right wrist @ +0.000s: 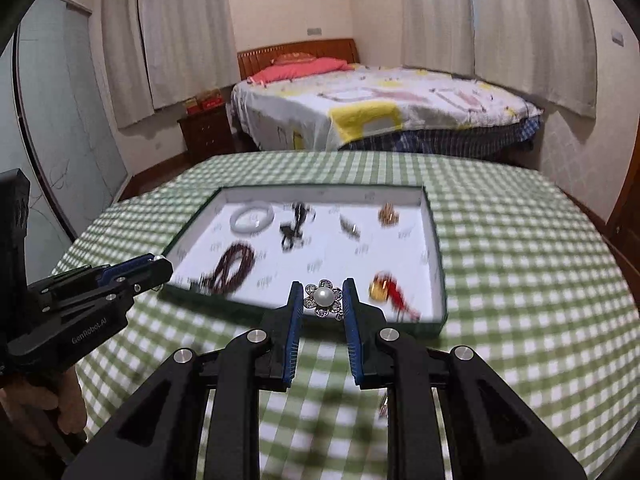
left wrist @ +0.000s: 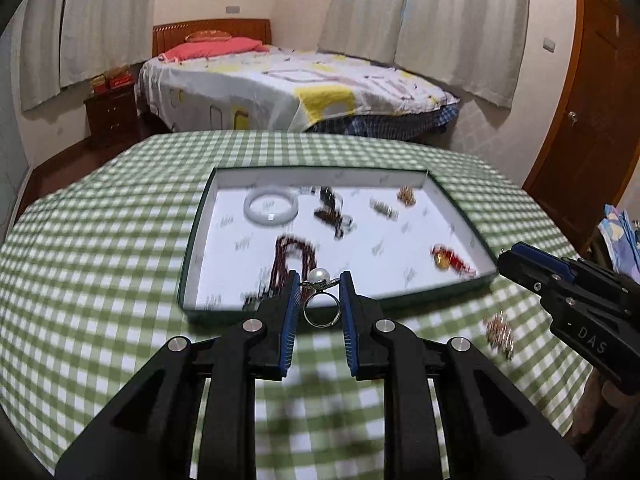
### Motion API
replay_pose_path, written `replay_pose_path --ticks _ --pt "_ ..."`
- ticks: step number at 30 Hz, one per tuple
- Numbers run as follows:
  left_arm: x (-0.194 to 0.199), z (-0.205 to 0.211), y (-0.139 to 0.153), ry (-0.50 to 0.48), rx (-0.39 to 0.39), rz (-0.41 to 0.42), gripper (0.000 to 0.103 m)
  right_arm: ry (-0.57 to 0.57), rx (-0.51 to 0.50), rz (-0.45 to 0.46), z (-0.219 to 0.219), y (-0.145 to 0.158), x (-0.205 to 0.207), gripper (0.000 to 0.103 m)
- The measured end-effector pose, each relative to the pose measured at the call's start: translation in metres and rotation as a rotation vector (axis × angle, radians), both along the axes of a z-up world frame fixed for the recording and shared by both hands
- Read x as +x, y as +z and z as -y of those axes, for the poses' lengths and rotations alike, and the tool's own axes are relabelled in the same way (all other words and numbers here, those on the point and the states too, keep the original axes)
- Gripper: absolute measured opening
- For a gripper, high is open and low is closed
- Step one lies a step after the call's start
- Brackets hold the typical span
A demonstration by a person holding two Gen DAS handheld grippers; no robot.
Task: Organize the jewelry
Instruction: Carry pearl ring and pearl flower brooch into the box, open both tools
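Observation:
A shallow white tray with a dark green rim point(left wrist: 192, 240) point(right wrist: 438, 248) lies on the green checked table. In it lie a white bangle point(left wrist: 271, 205) point(right wrist: 253, 218), dark red beads point(left wrist: 294, 256) point(right wrist: 236, 266), a dark necklace point(left wrist: 332, 210), a silver clip point(left wrist: 384, 208), a gold piece point(left wrist: 406, 195) and a red-gold charm point(left wrist: 450, 258) point(right wrist: 386, 286). My left gripper point(left wrist: 320, 280) is shut on a silver pearl ring point(left wrist: 320, 300) just above the tray's near rim. My right gripper point(right wrist: 323, 290) is shut on a pearl flower brooch point(right wrist: 324, 298) over the tray's near edge.
A blurred gold piece point(left wrist: 498, 334) lies on the cloth right of the tray, under the right gripper's body point(left wrist: 576, 304). A small metal item point(right wrist: 384, 400) shows beneath my right gripper. A bed point(left wrist: 280, 84) and a nightstand point(left wrist: 110, 114) stand beyond the table.

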State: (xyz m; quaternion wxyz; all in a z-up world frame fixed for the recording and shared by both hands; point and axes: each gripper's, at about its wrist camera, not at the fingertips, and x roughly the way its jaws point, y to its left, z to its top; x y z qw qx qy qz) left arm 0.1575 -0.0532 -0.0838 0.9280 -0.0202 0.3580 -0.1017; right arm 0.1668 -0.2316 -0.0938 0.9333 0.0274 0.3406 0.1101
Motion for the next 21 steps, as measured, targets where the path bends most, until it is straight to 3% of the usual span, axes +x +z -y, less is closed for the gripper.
replay_pose_path --ticks 5,11,21 --pt "0.030 0.014 0.012 -0.011 0.001 0.049 0.020 -0.007 -0.010 0.045 0.004 0.012 0.028 0.021" --pt "0.068 0.031 0.004 0.000 0.006 0.051 0.020 -0.017 -0.024 0.058 0.012 0.006 0.066 0.021" --pt "0.118 0.053 -0.050 -0.002 0.019 -0.114 0.020 -0.006 -0.051 -0.098 0.017 -0.052 0.118 0.021"
